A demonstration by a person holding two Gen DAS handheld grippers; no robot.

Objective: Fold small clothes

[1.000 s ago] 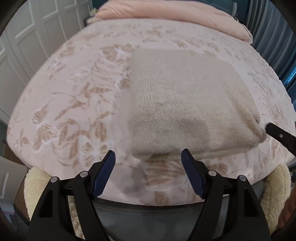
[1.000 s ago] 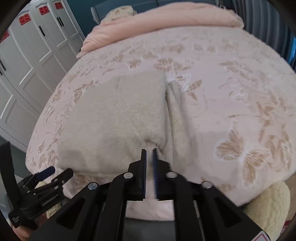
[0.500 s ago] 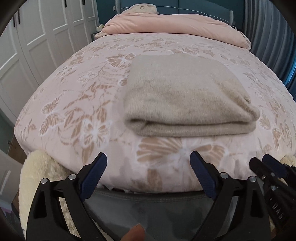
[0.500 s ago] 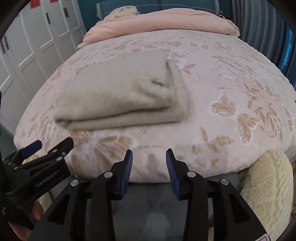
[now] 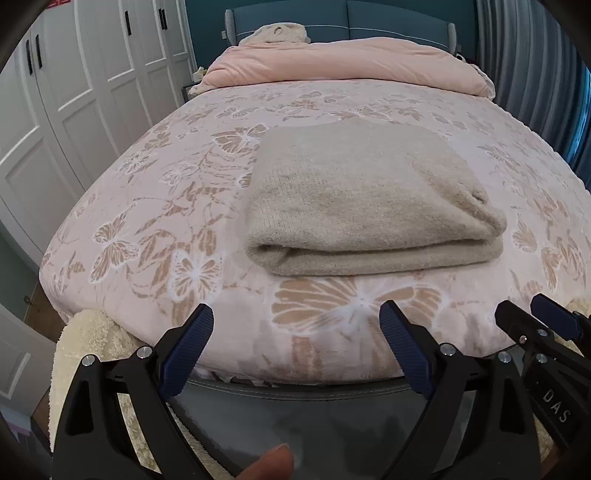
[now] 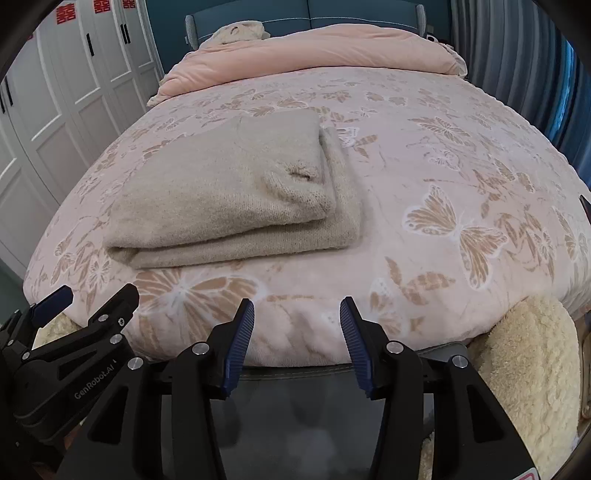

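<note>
Knitwear first: a beige sweater [image 5: 365, 199] lies folded into a thick rectangle on the bed [image 5: 155, 206], near its foot end and a little left of the middle as the right wrist view shows it, with its doubled edge facing the cameras and one corner lumped up on the right side. The bed wears a pink cover printed with tan butterflies. Both grippers hang off the foot of the bed, apart from the sweater, a strip of bare cover lying between the blue pads and the fold. The left gripper [image 5: 297, 350] stands wide open with nothing between its jaws. The right gripper [image 6: 297, 341] has its jaws parted and still opening, likewise with nothing between them. Each shows at the edge of the other's view, side by side. A fingertip [image 5: 271, 463] shows at the bottom of the left view. A rolled pink duvet [image 5: 347, 64] lies across the far end, in front of a blue headboard [image 5: 343, 16]. White wardrobe doors [image 5: 74, 92] line the left wall and a grey curtain [image 5: 532, 74] hangs on the right. Cream fleece [image 6: 524, 369] bunches below both corners of the bed's foot. Nothing lies on the sweater.
</note>
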